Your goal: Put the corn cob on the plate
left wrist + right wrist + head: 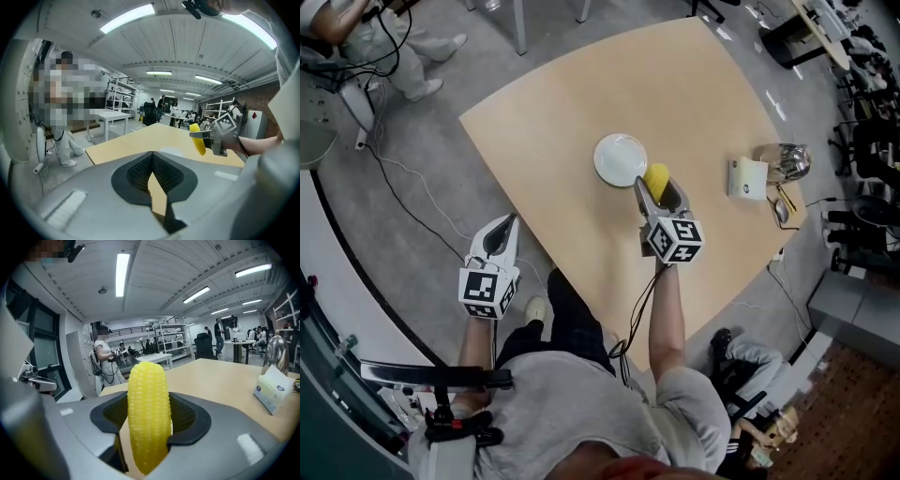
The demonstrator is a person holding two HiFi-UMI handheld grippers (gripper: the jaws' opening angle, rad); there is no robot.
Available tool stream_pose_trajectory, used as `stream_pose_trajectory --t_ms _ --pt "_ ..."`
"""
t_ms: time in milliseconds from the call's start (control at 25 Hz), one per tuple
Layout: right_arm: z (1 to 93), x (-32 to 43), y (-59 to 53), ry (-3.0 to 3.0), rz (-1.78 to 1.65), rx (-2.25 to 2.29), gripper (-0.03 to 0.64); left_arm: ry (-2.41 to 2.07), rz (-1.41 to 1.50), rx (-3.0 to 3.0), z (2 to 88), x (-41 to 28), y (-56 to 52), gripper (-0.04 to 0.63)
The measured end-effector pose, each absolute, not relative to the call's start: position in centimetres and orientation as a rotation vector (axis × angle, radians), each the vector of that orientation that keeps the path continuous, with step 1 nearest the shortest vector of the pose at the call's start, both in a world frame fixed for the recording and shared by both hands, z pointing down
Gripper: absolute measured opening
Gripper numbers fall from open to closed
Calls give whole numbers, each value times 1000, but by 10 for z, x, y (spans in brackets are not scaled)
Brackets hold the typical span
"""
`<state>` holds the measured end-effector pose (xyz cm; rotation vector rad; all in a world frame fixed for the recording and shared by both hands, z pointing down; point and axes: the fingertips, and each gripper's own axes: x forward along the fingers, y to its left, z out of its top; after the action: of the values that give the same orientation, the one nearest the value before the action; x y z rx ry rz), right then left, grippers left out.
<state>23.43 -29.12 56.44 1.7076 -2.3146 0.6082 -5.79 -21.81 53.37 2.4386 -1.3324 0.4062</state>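
Right gripper [146, 423] clamped on corn cob [147, 390], head view shows plate [620, 159] just beside it, left gripper [153, 161] closed, empty.

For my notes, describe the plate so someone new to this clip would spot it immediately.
Start at the light wooden table filling the head view. Near its middle lies the plate, right beside the yellow corn cob held in the right gripper. It is the only round white dish; the white box farther off is square.
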Motion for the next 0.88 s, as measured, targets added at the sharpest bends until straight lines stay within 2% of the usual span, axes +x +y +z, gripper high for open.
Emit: stream_pose_trajectory --t_ms 880 --pt "642 215 -362 -2174 816 1541 258 -1329 475 2345 569 -69 -234 20"
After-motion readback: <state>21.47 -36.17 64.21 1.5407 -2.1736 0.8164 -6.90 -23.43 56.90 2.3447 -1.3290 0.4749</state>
